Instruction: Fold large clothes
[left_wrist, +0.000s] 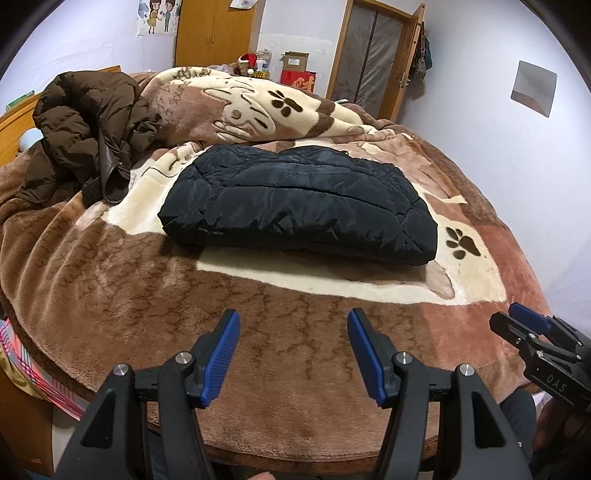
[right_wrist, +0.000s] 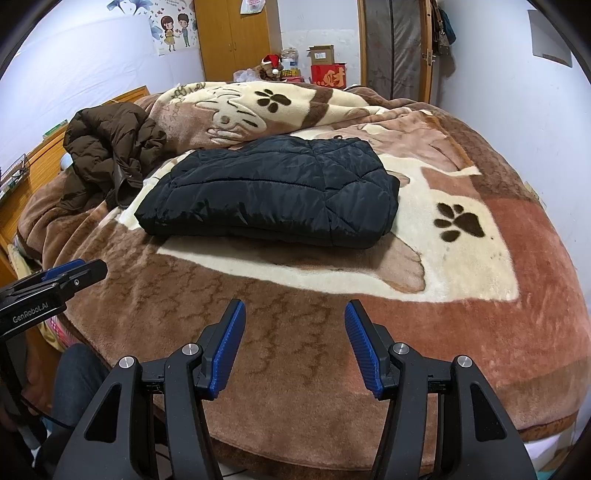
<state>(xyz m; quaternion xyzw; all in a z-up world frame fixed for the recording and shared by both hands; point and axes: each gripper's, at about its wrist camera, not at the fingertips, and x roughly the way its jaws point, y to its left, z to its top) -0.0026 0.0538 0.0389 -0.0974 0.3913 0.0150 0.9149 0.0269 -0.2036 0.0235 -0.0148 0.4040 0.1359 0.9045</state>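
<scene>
— So we hold the left gripper (left_wrist: 293, 354) and right gripper (right_wrist: 295, 349) wide and empty, since the folded black quilted jacket (left_wrist: 299, 203) lies mid-bed on the brown plush paw-print blanket (left_wrist: 258, 332)?
— Likely. Our crumpled brown puffer coat (left_wrist: 88, 129) waits beside it, unfolded; nothing blocks us.

Even, soft indoor light fills both views; the black jacket (left_wrist: 299, 203) ahead of the jaws casts a faint shadow toward them. Focus is sharp; fisheye bending and dark vignetting mark the corners.
</scene>
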